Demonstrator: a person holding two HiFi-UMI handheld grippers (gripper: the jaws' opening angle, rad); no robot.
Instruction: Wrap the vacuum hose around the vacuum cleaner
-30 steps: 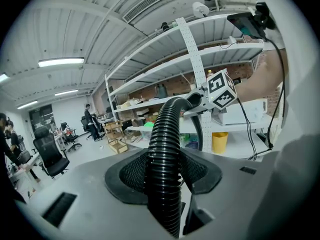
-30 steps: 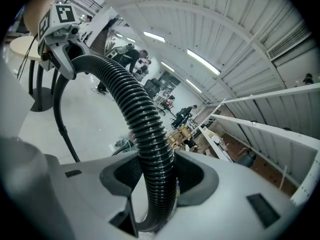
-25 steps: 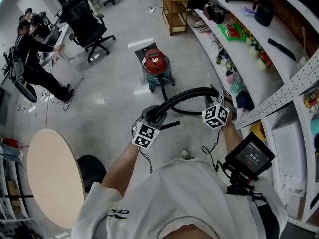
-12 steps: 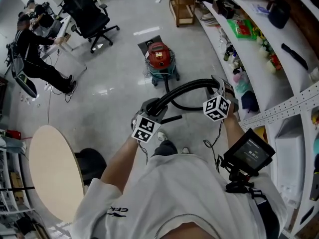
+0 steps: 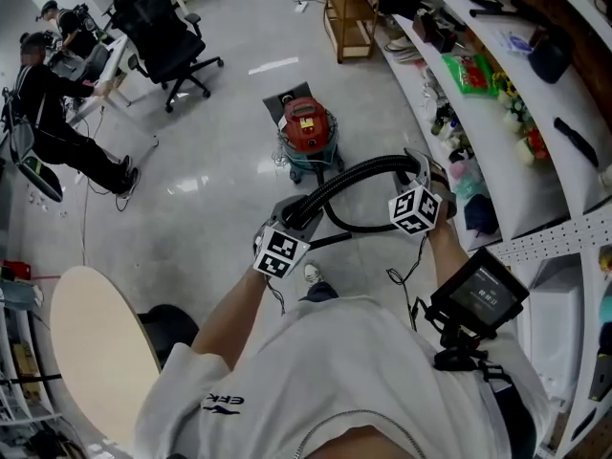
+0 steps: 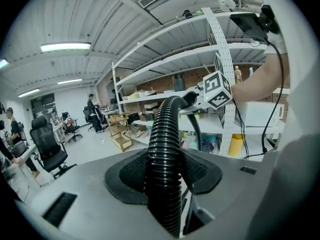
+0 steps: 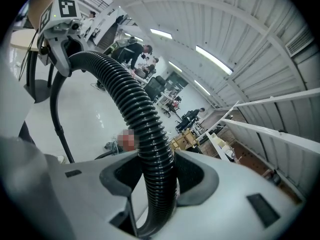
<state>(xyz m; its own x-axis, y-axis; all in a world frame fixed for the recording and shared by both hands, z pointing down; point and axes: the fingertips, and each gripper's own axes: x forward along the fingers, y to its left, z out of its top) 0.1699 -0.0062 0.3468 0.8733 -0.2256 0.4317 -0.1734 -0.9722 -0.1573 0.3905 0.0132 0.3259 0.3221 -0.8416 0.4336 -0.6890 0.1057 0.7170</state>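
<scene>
The vacuum cleaner (image 5: 307,131), red on top with a teal base, stands on the grey floor ahead of me. Its black ribbed hose (image 5: 352,176) arches between my two grippers, and a further length curves low over the floor behind the arch. My left gripper (image 5: 295,214) is shut on one end of the arch, the hose (image 6: 164,154) running up between its dark pads. My right gripper (image 5: 419,167) is shut on the other end, with the hose (image 7: 142,129) clamped between its pads. Each gripper shows in the other's view: the right gripper (image 6: 212,90), the left gripper (image 7: 62,15).
Long white shelves (image 5: 507,113) full of goods run along the right. A wooden cart (image 5: 352,12) stands beyond the vacuum. A black office chair (image 5: 158,29) and seated people (image 5: 48,113) are at the far left. A round beige table (image 5: 96,347) is at my near left.
I have stepped forward over the floor with both grippers, and the vacuum cleaner now lies closer. Both grips on the hose are unchanged.
</scene>
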